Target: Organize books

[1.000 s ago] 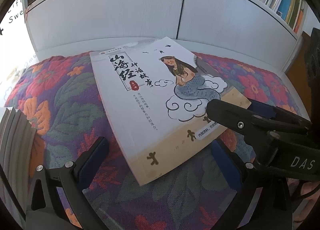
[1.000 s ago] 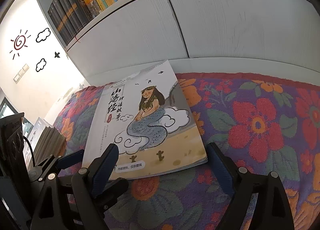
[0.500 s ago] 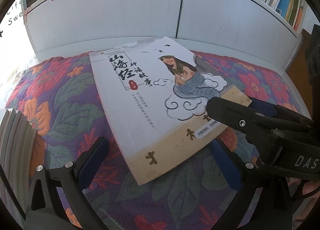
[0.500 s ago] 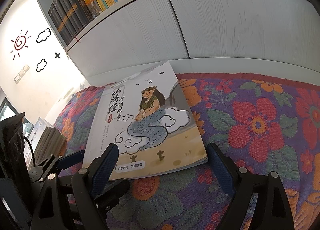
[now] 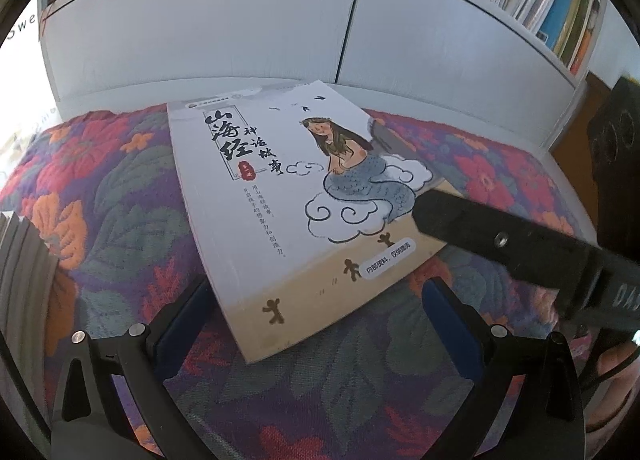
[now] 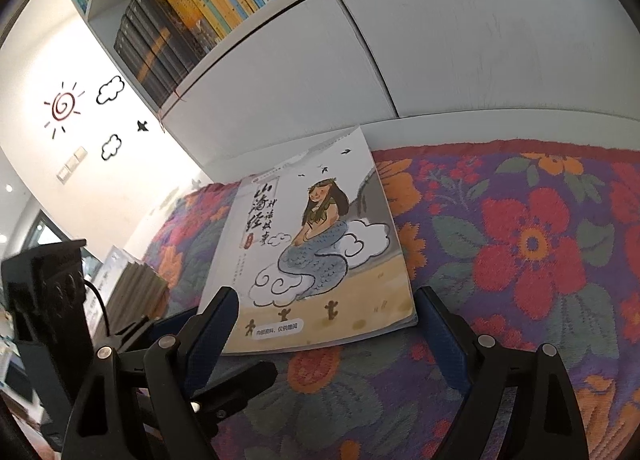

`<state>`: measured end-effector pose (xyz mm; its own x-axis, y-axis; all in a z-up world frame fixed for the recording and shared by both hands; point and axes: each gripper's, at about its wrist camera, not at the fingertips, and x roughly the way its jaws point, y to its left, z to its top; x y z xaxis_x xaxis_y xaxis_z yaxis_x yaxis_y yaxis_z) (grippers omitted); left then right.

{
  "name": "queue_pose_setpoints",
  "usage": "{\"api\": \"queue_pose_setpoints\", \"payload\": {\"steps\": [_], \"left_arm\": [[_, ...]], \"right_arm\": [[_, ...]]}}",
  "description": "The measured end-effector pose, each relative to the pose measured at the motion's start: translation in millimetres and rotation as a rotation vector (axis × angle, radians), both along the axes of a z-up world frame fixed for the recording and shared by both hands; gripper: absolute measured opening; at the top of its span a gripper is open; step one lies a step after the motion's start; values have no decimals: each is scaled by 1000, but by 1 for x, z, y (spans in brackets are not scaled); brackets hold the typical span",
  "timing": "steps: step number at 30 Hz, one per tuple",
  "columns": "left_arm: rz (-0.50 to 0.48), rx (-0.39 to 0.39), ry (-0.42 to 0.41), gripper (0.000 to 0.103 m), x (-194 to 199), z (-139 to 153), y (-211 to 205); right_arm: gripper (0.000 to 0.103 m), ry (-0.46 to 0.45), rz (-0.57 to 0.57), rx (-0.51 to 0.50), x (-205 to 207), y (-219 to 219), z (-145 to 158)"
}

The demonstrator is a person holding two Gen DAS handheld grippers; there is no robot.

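Note:
A thin picture book (image 5: 288, 212) with a mermaid on a white and tan cover lies flat on the floral cloth (image 5: 100, 220). My left gripper (image 5: 316, 320) stands open, its blue pads either side of the book's near corner and clear of it. The right gripper's black finger (image 5: 500, 240) reaches over the book's right lower corner. In the right wrist view the book (image 6: 312, 252) lies just beyond my right gripper (image 6: 330, 326), open, with the near edge between its fingers. The left gripper (image 6: 172, 324) shows at lower left.
White cabinet doors (image 5: 240, 20) rise behind the cloth, under a shelf packed with upright books (image 6: 208, 0). A stack of grey books (image 5: 20, 280) lies at the cloth's left end. Sun and cloud stickers (image 6: 62, 108) mark the wall at left.
The right wrist view has tipped up slightly, so more of the shelf shows. The book has not moved, and both grippers stay open in the same place.

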<state>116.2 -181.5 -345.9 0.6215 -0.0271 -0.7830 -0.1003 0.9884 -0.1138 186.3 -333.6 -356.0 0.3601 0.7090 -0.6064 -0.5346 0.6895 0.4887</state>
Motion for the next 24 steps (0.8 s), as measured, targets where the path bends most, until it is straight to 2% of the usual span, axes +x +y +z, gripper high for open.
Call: {"api": "queue_pose_setpoints", "payload": {"steps": [5,9,12,15,17,20,22,24], "left_arm": [[-5,-5,-4,102,1,0,0],[-21,-82,-24,102,-6,3,10],[-31,-99,11,102,-16,7,12],[-120,-151,65,102,-34,8,3],[-217,-117,111,102,-58,9,-17],[-355,-45,131,102,-91,13,-39],[-331,17,136,102,-104,15,-39],[-231,75,137,102,-103,18,-23]], "right_arm": [[94,67,23,84,9,-8,-4],[96,117,45,180,13,-18,-7],[95,127,46,143,0,-15,-4],[95,154,84,119,-31,-15,0],[93,217,131,135,-55,-17,0],[89,289,177,134,-86,-18,0],[87,301,136,68,-101,-23,4],[86,272,72,38,-102,-33,10]]}}
